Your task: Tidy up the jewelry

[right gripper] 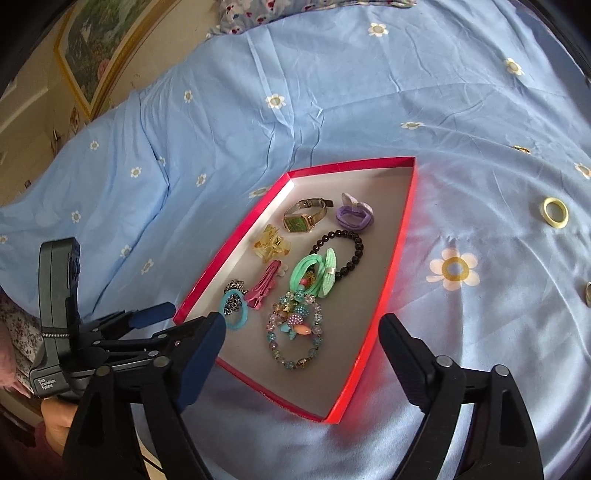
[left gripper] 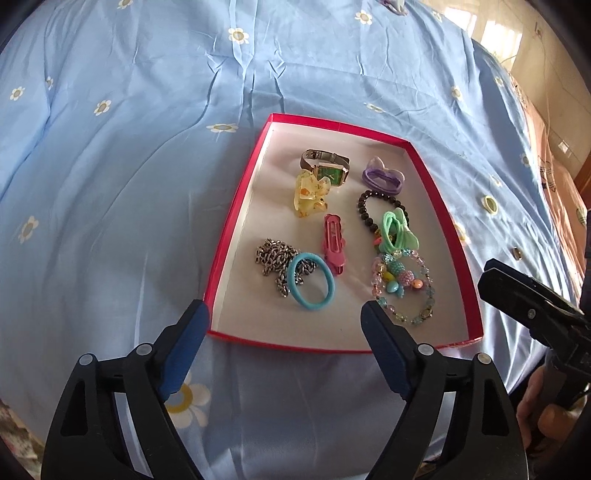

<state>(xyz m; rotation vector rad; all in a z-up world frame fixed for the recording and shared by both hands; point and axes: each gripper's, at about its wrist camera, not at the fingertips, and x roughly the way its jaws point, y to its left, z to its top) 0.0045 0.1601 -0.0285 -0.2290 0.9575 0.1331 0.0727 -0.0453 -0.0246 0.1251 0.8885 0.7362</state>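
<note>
A red tray (left gripper: pixel 236 206) (right gripper: pixel 391 273) lies on the bed and holds a green-faced watch (left gripper: pixel 332 173) (right gripper: pixel 299 222), yellow claw clip (left gripper: pixel 308 197), pink clip (left gripper: pixel 334 243), silver chain (left gripper: pixel 275 258), blue hair tie (left gripper: pixel 310 280) (right gripper: pixel 233 309), purple hair tie (left gripper: pixel 382 175), black bead bracelet (left gripper: pixel 369 210), green hair tie (left gripper: pixel 399 229) and colourful bead bracelet (left gripper: pixel 406 288) (right gripper: pixel 295 332). A yellow ring (right gripper: pixel 555 213) (left gripper: pixel 490 205) and a small metal ring (right gripper: pixel 588 293) (left gripper: pixel 516 254) lie on the sheet right of the tray. My left gripper (left gripper: pixel 284 314) is open at the tray's near edge. My right gripper (right gripper: pixel 303 328) is open over the tray's near right corner.
The blue flowered bedsheet (left gripper: pixel 147 147) covers the bed. A framed picture (right gripper: pixel 99 48) hangs on the wall at the far left. A patterned pillow (right gripper: pixel 258 11) lies at the head of the bed. The right gripper's body (left gripper: pixel 535 310) shows in the left wrist view.
</note>
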